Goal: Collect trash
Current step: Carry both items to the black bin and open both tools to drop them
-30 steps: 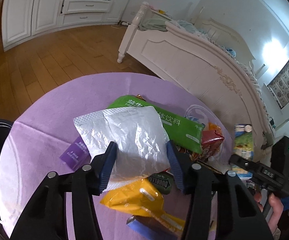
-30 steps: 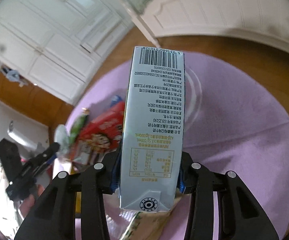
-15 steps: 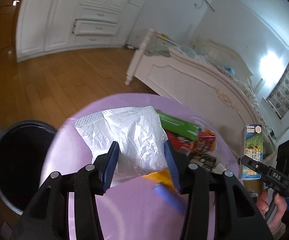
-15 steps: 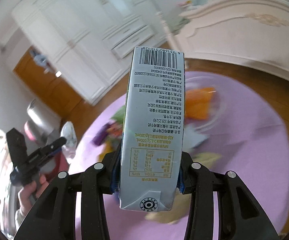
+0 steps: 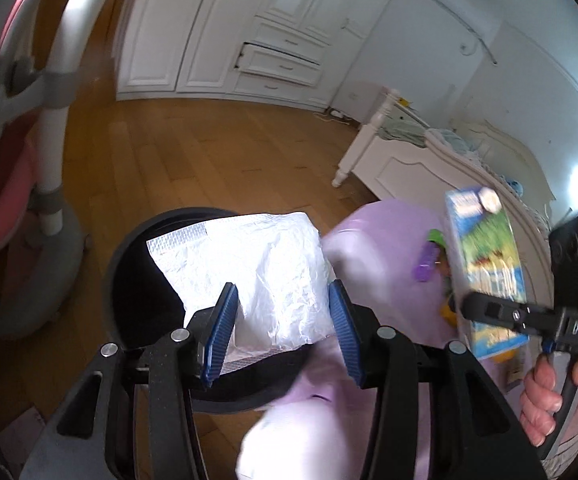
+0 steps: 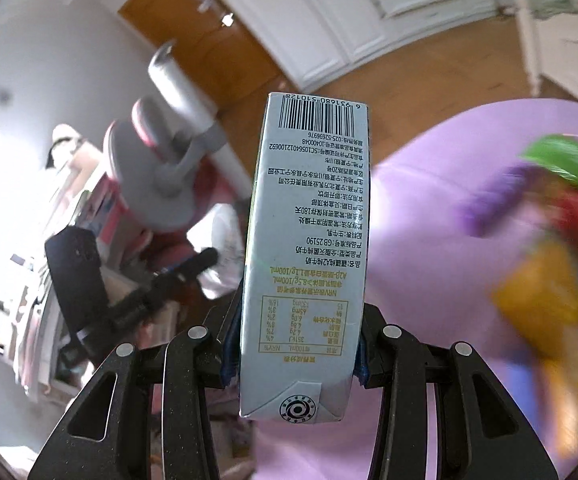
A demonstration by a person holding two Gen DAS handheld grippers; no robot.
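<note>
Holding a silver foil bag (image 5: 257,272) over the black bin (image 5: 137,280), left tongs (image 5: 283,332) clamped on it. Right tongs (image 6: 293,344) clamped on milk carton (image 6: 309,248), above purple worktop (image 6: 429,208).

1 crinkled silver foil bag (image 5: 249,276) centre frame, 1 printed milk carton (image 6: 309,256) centre, 1 round black bin (image 5: 129,264) lower left, 2 black two-finger grippers (image 5: 281,336) (image 6: 293,344).
</note>
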